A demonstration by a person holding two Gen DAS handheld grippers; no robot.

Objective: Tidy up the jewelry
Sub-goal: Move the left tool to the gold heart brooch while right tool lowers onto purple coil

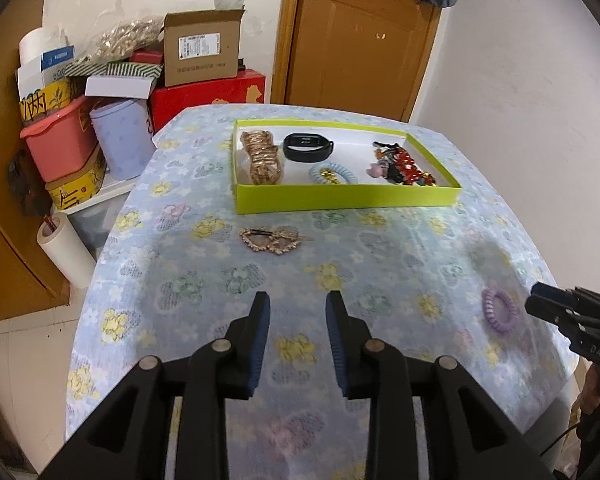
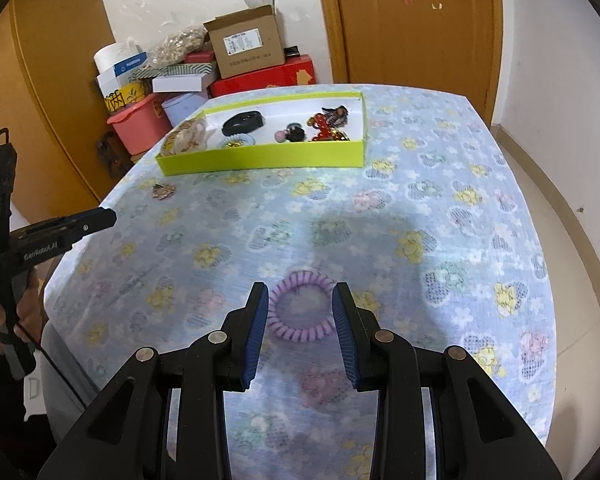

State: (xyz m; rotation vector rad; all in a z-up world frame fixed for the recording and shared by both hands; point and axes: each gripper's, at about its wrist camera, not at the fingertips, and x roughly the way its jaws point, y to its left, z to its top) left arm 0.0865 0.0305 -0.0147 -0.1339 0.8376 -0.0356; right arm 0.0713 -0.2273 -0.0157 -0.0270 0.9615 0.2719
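A lime-green tray (image 1: pixel 340 197) (image 2: pixel 260 158) stands at the far side of the table, holding a gold chain bracelet (image 1: pixel 262 156), a black watch band (image 1: pixel 308 146), a light blue coil tie (image 1: pixel 332 174) and red and black hair pieces (image 1: pixel 404 166). A gold double-heart brooch (image 1: pixel 270 240) (image 2: pixel 163 191) lies on the cloth in front of the tray. A purple coil hair tie (image 2: pixel 302 306) (image 1: pixel 500 310) lies between the open fingers of my right gripper (image 2: pixel 300 300). My left gripper (image 1: pixel 298 308) is open and empty, above the cloth near the front.
The table has a floral blue cloth (image 1: pixel 380 260). Stacked boxes, a pink tub (image 1: pixel 60 140) and a paper roll (image 1: pixel 66 250) crowd the floor beyond the table's left edge. A brown door (image 1: pixel 360 32) stands behind. A white wall is on the right.
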